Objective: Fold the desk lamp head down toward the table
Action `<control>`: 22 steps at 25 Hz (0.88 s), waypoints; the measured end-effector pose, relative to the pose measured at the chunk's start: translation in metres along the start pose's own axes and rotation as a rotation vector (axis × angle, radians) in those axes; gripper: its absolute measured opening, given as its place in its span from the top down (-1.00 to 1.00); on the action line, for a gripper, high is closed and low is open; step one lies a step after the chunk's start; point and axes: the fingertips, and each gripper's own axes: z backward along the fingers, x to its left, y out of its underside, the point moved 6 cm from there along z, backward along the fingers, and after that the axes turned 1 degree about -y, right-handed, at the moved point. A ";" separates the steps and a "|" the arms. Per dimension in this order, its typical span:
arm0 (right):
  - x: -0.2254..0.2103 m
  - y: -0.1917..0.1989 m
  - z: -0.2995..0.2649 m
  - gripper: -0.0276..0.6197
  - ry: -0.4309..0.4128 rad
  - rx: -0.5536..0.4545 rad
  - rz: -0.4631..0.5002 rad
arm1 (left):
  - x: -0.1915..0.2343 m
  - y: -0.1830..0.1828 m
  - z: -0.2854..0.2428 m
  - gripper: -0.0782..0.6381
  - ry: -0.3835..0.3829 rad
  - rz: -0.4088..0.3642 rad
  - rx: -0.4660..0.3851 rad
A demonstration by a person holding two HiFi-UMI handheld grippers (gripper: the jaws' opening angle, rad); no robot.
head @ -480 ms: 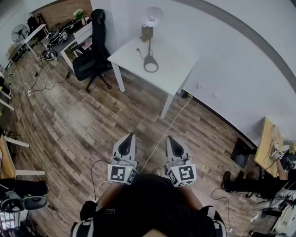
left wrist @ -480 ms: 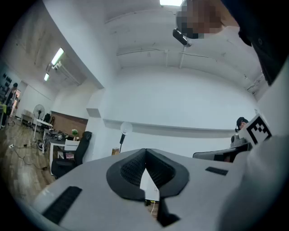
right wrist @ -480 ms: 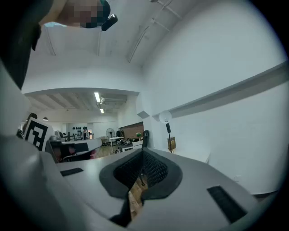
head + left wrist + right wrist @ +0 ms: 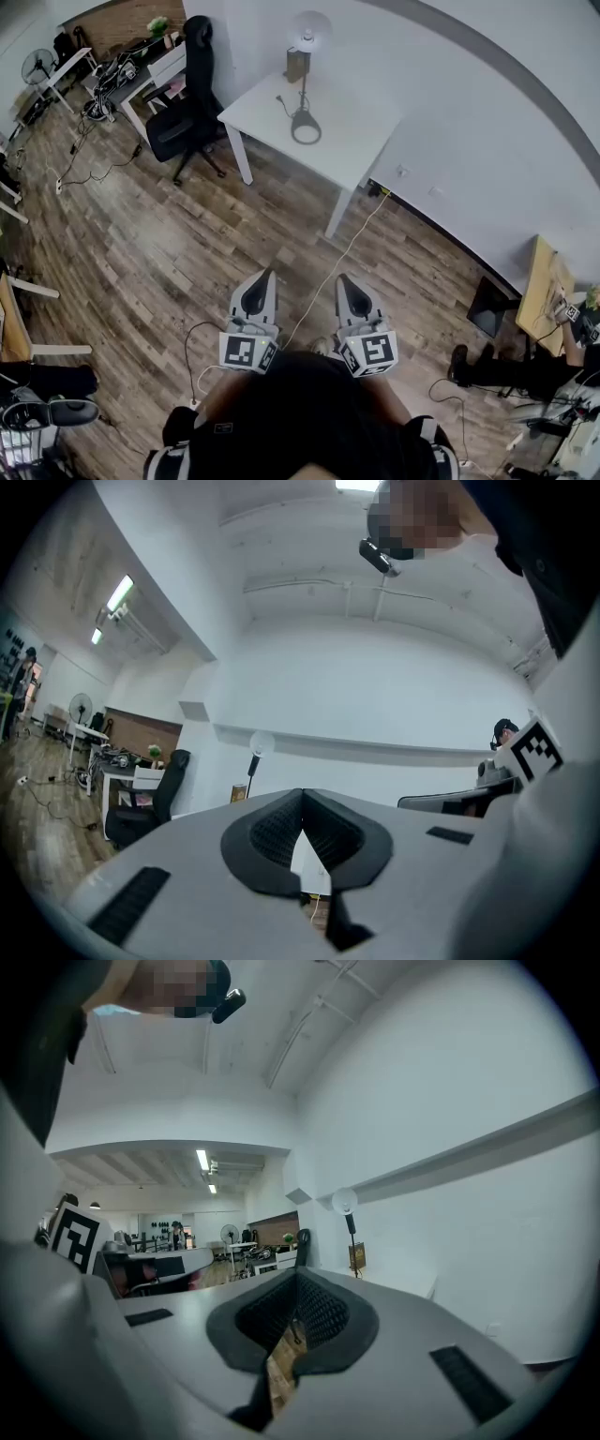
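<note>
The desk lamp (image 4: 306, 42) stands upright on the white table (image 4: 352, 117) far ahead, its round white head raised above a ring-shaped base (image 4: 306, 129). Both grippers are held low in front of the person, well short of the table and over the wooden floor. My left gripper (image 4: 265, 276) is shut with nothing in it, and so is my right gripper (image 4: 344, 280). In the left gripper view the lamp (image 4: 260, 746) shows small above the closed jaws (image 4: 302, 803). In the right gripper view the lamp (image 4: 345, 1203) rises beyond the closed jaws (image 4: 296, 1281).
A small brown box (image 4: 298, 66) stands on the table beside the lamp. A black office chair (image 4: 187, 108) sits left of the table, by a cluttered desk (image 4: 131, 75). A white cable (image 4: 337, 267) runs across the floor from the wall socket. Another person sits at the far right (image 4: 525, 370).
</note>
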 end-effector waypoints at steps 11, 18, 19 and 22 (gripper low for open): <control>0.025 0.004 -0.012 0.88 0.014 -0.002 -0.003 | 0.024 0.002 0.015 0.71 -0.006 0.001 0.000; 0.050 0.003 -0.034 0.88 0.027 0.003 0.005 | 0.054 -0.004 0.027 0.71 0.003 0.015 -0.001; 0.055 0.004 -0.037 0.88 0.029 0.002 0.006 | 0.059 -0.003 0.030 0.71 0.006 0.018 0.001; 0.071 0.007 -0.047 0.88 0.035 0.002 0.012 | 0.075 -0.001 0.038 0.71 0.015 0.023 0.004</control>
